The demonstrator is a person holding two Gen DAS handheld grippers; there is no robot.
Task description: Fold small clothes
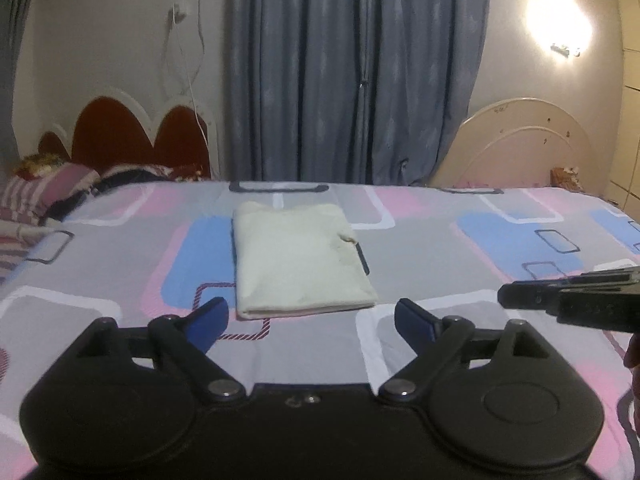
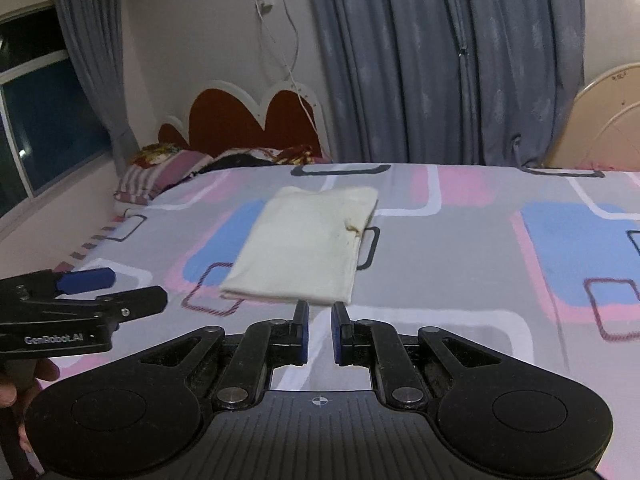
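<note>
A cream garment (image 1: pixel 298 258) lies folded into a neat rectangle on the patterned bedsheet (image 1: pixel 440 248); it also shows in the right wrist view (image 2: pixel 308 248). My left gripper (image 1: pixel 312 316) is open wide and empty, just short of the garment's near edge. It appears at the left of the right wrist view (image 2: pixel 100 292). My right gripper (image 2: pixel 320 314) has its fingers close together with a narrow gap, holding nothing, just before the garment's near edge. Its tip shows at the right of the left wrist view (image 1: pixel 508 294).
Striped pillows and bedding (image 2: pixel 160 172) lie by a red and white headboard (image 2: pixel 248 116) at the far left. Blue-grey curtains (image 1: pixel 352 72) hang behind the bed. A cream headboard (image 1: pixel 520 144) leans at the far right. A window (image 2: pixel 36 120) is on the left.
</note>
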